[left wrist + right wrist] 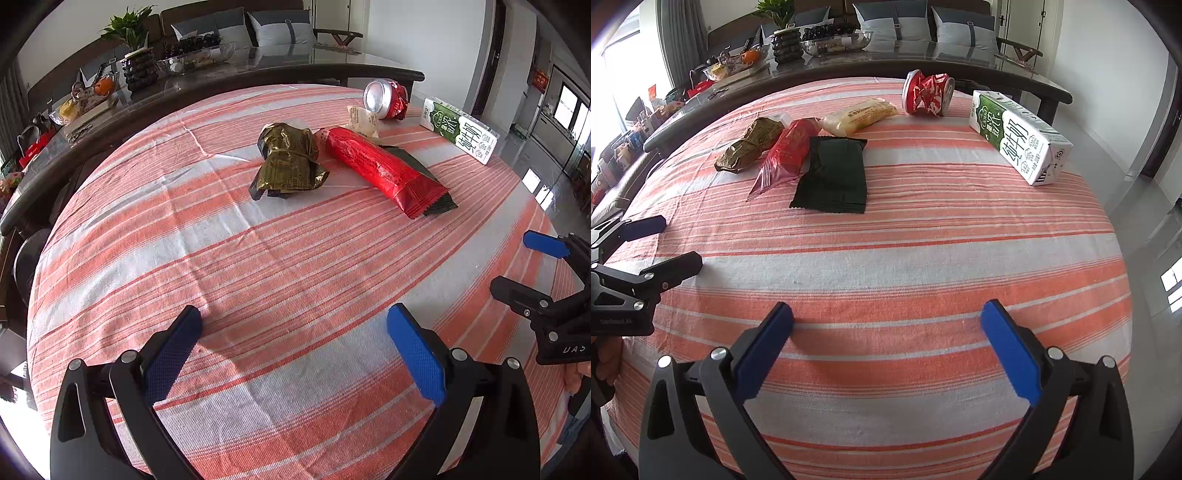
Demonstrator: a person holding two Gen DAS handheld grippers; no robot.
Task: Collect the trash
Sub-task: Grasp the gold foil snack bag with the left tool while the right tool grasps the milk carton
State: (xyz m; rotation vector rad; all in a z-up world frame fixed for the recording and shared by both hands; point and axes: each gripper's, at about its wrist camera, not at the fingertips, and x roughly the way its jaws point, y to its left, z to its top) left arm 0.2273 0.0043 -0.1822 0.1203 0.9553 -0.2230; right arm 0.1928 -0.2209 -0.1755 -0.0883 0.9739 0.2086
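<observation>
Trash lies on the far half of a striped tablecloth: a gold wrapper, a red wrapper, a dark green wrapper, a pale yellow packet, a crushed red can and a green-and-white milk carton. My left gripper is open and empty over the near cloth. My right gripper is open and empty beside it.
A dark counter runs behind the table with a potted plant, glass fruit bowls and clutter. The table's right edge drops to a tiled floor.
</observation>
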